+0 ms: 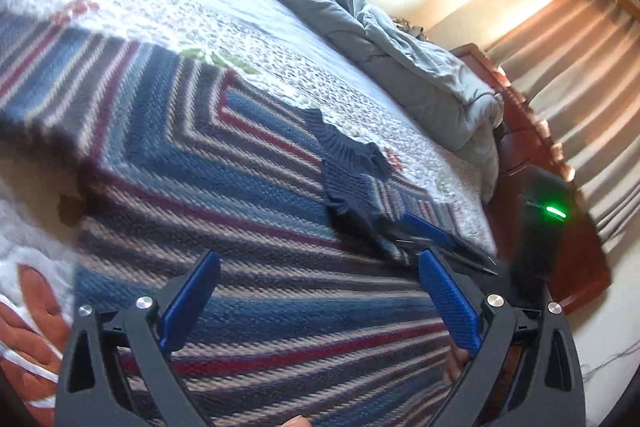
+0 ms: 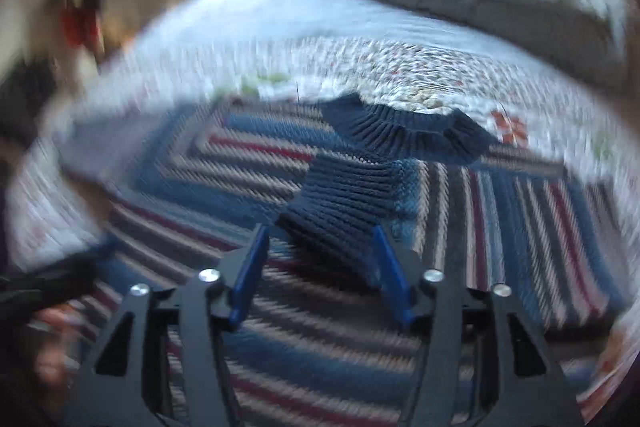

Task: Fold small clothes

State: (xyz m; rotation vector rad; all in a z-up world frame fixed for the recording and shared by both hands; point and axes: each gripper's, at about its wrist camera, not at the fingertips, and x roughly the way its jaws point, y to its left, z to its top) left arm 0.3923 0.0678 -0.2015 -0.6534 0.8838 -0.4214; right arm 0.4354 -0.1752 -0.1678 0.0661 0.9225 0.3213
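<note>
Right hand-held gripper (image 2: 318, 239) jaws spread, the ribbed edge of a navy knit garment (image 2: 360, 183) between the blue pads, not pinched. Garment lies ahead on the striped blanket (image 2: 520, 219) on the bed (image 2: 280, 23). Left hand-held gripper (image 1: 320, 263) spread wide, empty, over the blanket; garment ahead to its right.

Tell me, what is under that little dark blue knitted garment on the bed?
The dark blue knitted garment lies on a striped knitted blanket, its ribbed far edge reaching onto the floral bedspread. Whatever is directly beneath the garment itself is covered.
</note>
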